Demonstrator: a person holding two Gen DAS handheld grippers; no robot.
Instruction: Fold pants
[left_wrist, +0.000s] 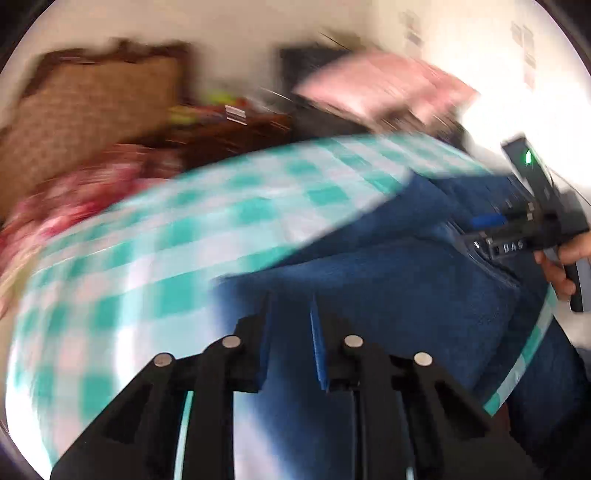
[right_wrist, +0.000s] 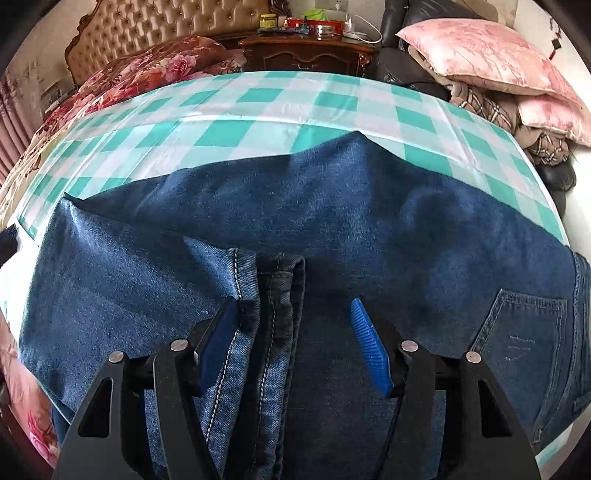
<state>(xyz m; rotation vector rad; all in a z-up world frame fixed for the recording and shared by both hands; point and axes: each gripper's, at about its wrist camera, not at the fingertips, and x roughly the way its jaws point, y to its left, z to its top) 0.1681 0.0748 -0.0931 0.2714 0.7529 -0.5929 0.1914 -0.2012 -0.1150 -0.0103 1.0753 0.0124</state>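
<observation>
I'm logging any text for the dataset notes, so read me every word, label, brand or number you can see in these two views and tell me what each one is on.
"DAS" - white letters on the black body of the right gripper, seen in the left wrist view.
Jars and tins on the nightstand: labels too small to read.
Papers on the wall: blurred, unreadable.
Jeans: no readable tag or brand; faint marks on the back pocket are not legible.

Worktop w/ green-white checked cloth. Behind: tufted tan headboard, red floral blanket, dark wood nightstand w/ clutter, pink satin pillows right.
</observation>
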